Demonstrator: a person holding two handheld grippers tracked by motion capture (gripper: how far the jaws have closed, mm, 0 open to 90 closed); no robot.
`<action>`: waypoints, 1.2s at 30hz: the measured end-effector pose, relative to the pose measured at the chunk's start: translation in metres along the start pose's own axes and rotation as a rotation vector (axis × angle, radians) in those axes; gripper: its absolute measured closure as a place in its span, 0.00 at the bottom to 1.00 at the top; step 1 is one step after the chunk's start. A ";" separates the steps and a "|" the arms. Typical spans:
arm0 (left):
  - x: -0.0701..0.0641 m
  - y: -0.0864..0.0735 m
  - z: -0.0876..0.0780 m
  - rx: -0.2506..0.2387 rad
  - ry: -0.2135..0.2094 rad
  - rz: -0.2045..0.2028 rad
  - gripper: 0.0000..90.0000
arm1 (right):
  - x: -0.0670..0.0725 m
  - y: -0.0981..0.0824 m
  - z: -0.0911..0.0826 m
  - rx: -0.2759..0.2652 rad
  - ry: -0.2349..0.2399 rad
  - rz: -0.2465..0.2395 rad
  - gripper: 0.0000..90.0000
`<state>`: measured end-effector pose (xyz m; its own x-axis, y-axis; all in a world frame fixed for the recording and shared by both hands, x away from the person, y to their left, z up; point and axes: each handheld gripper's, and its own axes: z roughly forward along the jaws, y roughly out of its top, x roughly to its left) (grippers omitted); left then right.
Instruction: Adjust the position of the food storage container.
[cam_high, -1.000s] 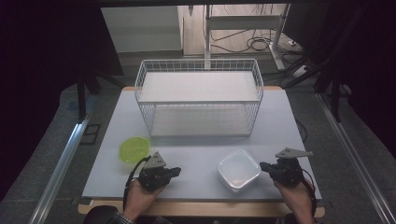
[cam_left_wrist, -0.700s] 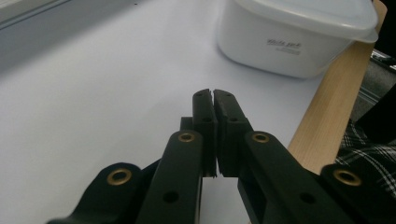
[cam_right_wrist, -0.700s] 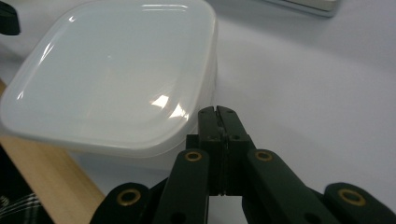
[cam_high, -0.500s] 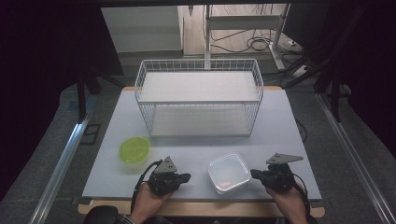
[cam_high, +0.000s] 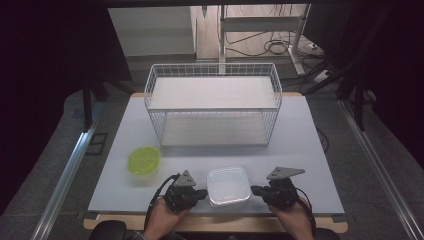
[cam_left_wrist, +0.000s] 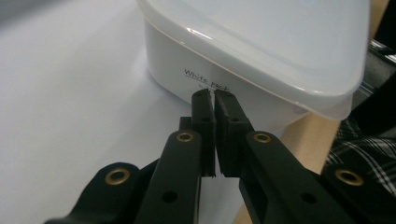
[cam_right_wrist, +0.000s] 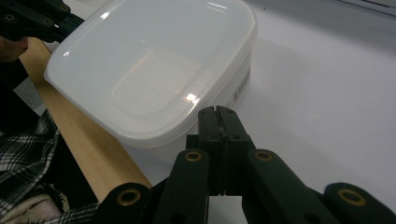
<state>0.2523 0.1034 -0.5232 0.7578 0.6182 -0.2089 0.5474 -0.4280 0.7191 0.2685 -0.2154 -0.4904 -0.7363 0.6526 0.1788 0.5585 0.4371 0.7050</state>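
A white lidded plastic container (cam_high: 228, 186) sat on the desk (cam_high: 300, 145) at its six o'clock edge. The left gripper (cam_high: 200, 192) lay at the container's nine o'clock, the right gripper (cam_high: 256, 190) at its three o'clock. A yellow-green round plastic bowl (cam_high: 144, 160) stood at its ten o'clock. A white wire basket (cam_high: 213, 107) stood at its twelve o'clock, well apart.

the white container (cam_left_wrist: 261, 56) runs off the top edge in the left gripper view, and its handwritten label (cam_left_wrist: 206, 79) is partly hidden behind the jaws.
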 end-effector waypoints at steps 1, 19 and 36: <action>0.004 0.001 -0.001 0.001 0.021 -0.010 0.99 | 0.000 0.002 0.003 -0.006 0.013 0.016 1.00; 0.037 0.017 0.006 0.010 0.121 -0.018 1.00 | -0.014 0.028 0.029 -0.020 0.026 0.001 1.00; 0.049 0.013 -0.025 -0.062 0.157 -0.022 0.74 | -0.045 0.043 0.026 -0.021 0.001 -0.029 0.80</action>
<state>0.2877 0.1453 -0.5075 0.6783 0.7245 -0.1222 0.5368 -0.3750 0.7558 0.3357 -0.2095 -0.4859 -0.7526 0.6391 0.1583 0.5285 0.4430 0.7242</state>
